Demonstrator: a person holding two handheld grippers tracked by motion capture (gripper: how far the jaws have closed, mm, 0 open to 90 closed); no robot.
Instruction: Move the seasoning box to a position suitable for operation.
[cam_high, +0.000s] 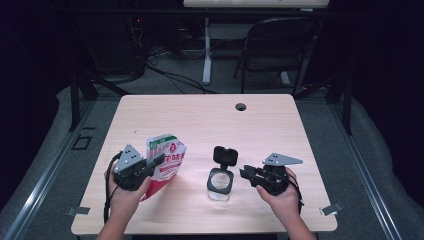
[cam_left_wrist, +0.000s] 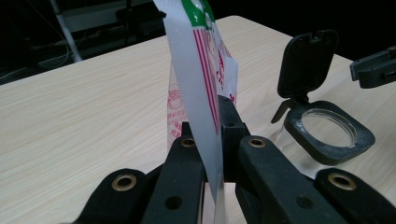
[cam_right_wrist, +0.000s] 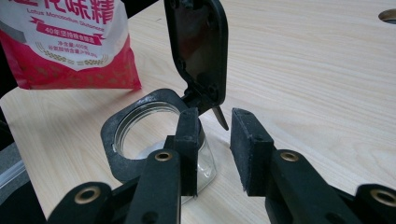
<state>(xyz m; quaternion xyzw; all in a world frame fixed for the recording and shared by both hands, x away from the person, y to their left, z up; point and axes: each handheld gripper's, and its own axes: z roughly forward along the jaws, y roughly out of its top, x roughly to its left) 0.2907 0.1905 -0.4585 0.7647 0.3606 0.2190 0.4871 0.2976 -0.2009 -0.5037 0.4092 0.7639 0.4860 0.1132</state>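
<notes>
A red and white seasoning bag (cam_high: 166, 161) with a green top stripe stands tilted at the table's front left. My left gripper (cam_high: 150, 165) is shut on the bag's edge; in the left gripper view both jaws pinch the thin bag (cam_left_wrist: 205, 93). A clear glass jar (cam_high: 220, 183) with a black square collar and its black flip lid (cam_high: 225, 155) standing open sits at front centre. My right gripper (cam_high: 248, 175) is open just right of the jar, apart from it. In the right gripper view the jar (cam_right_wrist: 140, 135) and lid (cam_right_wrist: 198, 46) lie just beyond my open jaws, the bag (cam_right_wrist: 70, 42) behind.
The light wooden table (cam_high: 200, 120) has a round cable hole (cam_high: 241, 106) near its far edge. A black folding chair (cam_high: 280, 45) and a white desk leg (cam_high: 207, 50) stand beyond it. A person's hands (cam_high: 125, 200) hold both grippers at the near edge.
</notes>
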